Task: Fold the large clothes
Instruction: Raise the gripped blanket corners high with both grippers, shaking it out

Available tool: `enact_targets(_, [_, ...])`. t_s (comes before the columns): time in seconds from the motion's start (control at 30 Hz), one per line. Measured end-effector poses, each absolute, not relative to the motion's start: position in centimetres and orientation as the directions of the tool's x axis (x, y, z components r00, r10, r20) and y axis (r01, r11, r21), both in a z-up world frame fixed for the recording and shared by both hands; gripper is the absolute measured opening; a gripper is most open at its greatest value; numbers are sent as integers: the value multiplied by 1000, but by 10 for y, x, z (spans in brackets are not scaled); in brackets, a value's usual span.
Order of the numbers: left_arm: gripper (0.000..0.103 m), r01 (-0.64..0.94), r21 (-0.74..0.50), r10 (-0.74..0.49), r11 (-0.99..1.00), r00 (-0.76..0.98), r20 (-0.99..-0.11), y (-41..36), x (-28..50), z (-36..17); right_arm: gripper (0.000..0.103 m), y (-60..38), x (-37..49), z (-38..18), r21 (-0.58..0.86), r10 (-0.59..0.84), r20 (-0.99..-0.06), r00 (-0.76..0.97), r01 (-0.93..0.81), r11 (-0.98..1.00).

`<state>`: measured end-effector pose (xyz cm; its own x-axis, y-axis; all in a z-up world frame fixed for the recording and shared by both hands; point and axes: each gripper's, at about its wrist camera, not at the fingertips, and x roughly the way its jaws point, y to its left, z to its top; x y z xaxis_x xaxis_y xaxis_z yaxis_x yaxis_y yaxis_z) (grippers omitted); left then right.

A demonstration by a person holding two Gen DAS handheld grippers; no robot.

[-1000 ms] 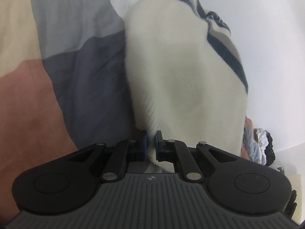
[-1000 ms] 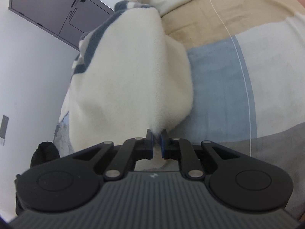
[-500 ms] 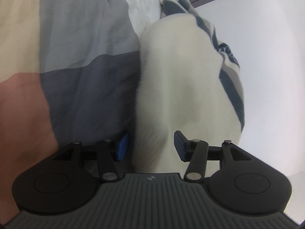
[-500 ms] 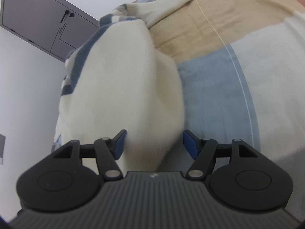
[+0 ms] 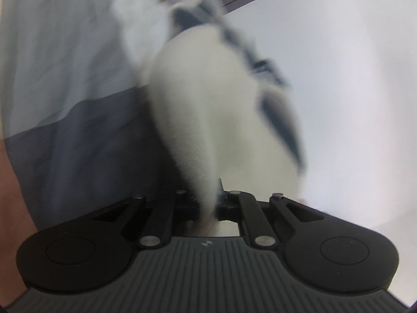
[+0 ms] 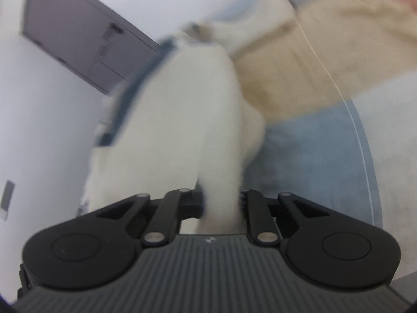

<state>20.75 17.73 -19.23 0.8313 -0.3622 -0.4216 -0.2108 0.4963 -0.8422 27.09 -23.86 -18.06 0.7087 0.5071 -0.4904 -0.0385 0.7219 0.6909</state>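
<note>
A fold of the cream fleece garment (image 5: pixel 208 120) gets pinched by the left gripper (image 5: pixel 208 203), jaws just closed. Same deal for the right gripper (image 6: pixel 221 203), clamped on the fleece at frame centre over the patchwork bedspread (image 6: pixel 312 156).

Both wrist views (close, angled downward) share one garment (image 5: pixel 208 120) — blurred.

A bedroom in a home is suggested: a bed is covered by a colour-block bedsheet (image 6: pixel 325 140) in beige, blue, grey and terracotta panels. Beyond the bed's far edge, a plain white wall (image 5: pixel 351 78) and a grey panelled door (image 6: pixel 75 34) are seen.
</note>
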Motion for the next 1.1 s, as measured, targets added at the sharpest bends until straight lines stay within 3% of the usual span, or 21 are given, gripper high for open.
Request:
enact_targets(0.3, [9,113,-885,-404,451,910,-89,170,166,-95,14,-264,203,-77,753,589,-164,791,-286,593])
enact_targets(0.4, [9,203,-880,-412,429,911,9,170,156,-56,14,-271,186,-35,756,603,-101,792,-333,564])
enact_targets(1.1, [9,476,-661,-355,580,878,320,181,117,243,14,-266,125,248,521,646,222,730,-649,554])
